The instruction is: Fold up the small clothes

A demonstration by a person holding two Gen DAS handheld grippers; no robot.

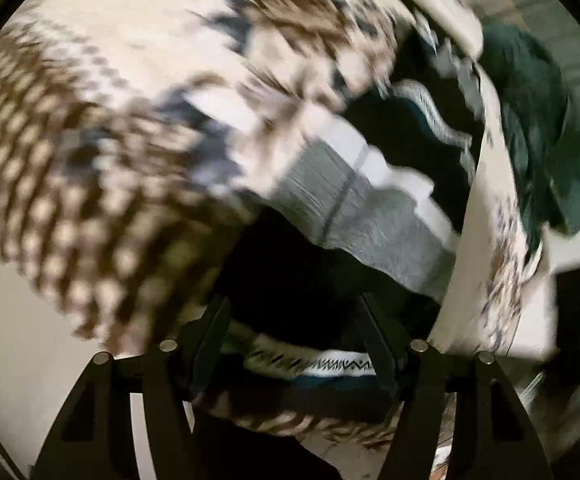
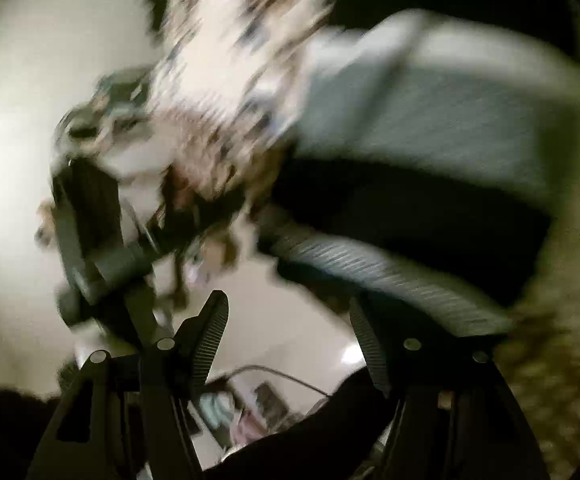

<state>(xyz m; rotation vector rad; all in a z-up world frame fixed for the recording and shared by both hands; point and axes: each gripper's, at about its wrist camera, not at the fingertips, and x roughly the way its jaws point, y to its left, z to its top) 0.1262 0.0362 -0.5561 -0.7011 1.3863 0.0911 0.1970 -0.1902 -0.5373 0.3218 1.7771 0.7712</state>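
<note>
Both views motion-blurred. Left gripper (image 1: 294, 332) jaws spread wide, nothing clamped that I can tell; patterned cream-brown cloth (image 1: 102, 128) hangs just ahead, filling the upper left, its lower edge trailing under the fingers. Behind it, a grey garment (image 1: 370, 208), then dark green cloth (image 1: 546, 132) far right. Right gripper (image 2: 290, 332) jaws wide apart, holding nothing, pale bare surface (image 2: 30, 140) beyond; the cloth (image 2: 218, 80) hangs above, grey garment (image 2: 430, 120) to its right.
</note>
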